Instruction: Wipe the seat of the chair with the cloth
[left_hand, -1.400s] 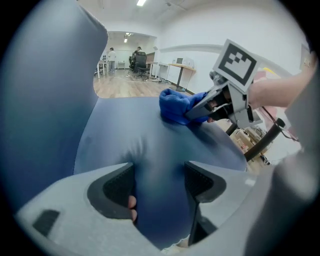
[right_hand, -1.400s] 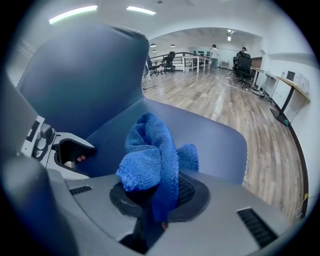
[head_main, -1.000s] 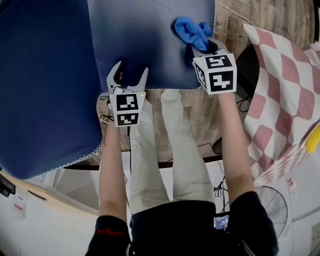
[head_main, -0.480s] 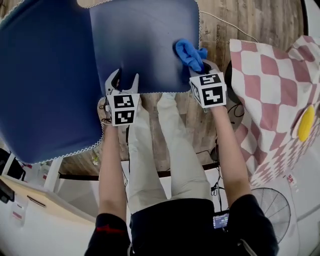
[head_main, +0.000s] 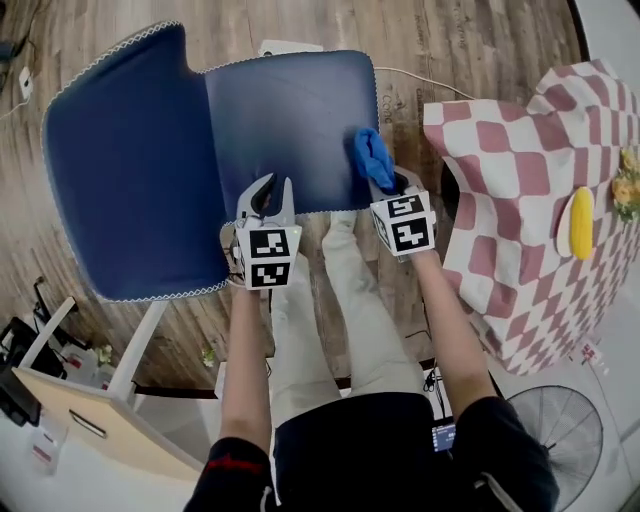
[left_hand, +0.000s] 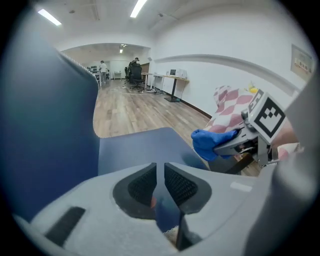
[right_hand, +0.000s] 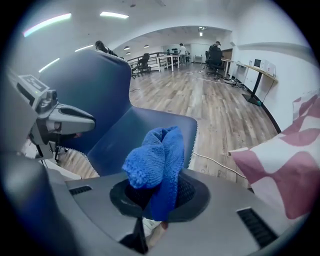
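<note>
The cloth (head_main: 372, 157) I carry is bright blue (a knitted-looking weave); the chair (head_main: 140, 170) is darker navy, edged with white scalloped trim. Beside it the tablecloth (head_main: 505, 200) is pink-and-white check, and the floor (head_main: 440, 40) is brown wood grain.

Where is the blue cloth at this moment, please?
In the head view, the blue cloth sits right of centre, clamped in the right gripper at the chair seat's right edge.
</note>
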